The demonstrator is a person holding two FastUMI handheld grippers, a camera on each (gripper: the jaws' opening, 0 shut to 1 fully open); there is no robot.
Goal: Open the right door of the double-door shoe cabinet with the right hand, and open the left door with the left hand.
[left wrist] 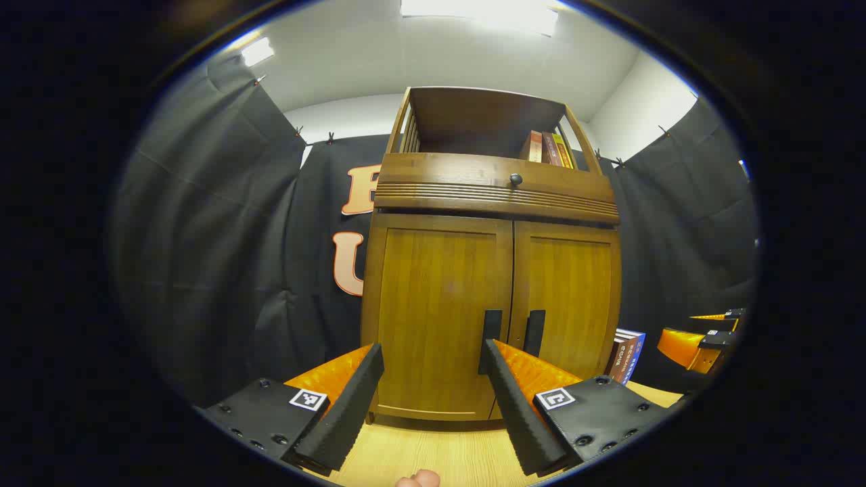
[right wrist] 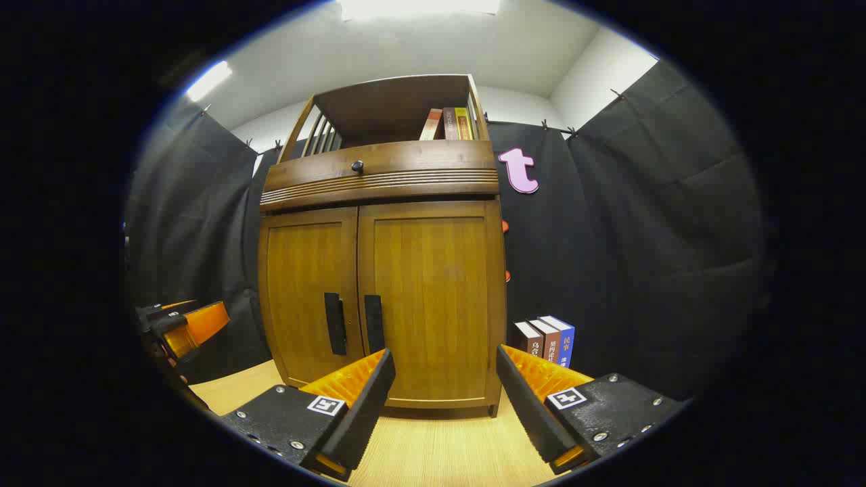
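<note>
I am facing a wooden double-door shoe cabinet (right wrist: 382, 297) that stands on a pale wood tabletop (right wrist: 433, 453), with both doors closed. No part of the task is done yet; I judge this to be the approach before the first pull.

In the right gripper view, my right gripper (right wrist: 443, 392) has its jaws spread wide and holds nothing. The right door (right wrist: 436, 304) sits straight ahead between and beyond the jaws. Its dark vertical handle (right wrist: 373, 323) lies just above the tip of the jaw on the view's left side, still apart from it. The left door's handle (right wrist: 334, 323) is a little further to that side. A row of upright books (right wrist: 544, 341) stands beyond the other jaw.

In the left gripper view, my left gripper (left wrist: 433, 385) is also wide open and empty. The left door (left wrist: 436, 311) fills the gap ahead of the jaws, and its handle (left wrist: 490, 338) stands right behind the tip of the jaw on the view's right side; I cannot tell if they touch.

Next, I think the right gripper must shift towards its handle, bring the jaws either side of it, close, and swing the door outward. The left gripper would then do the same.
</note>
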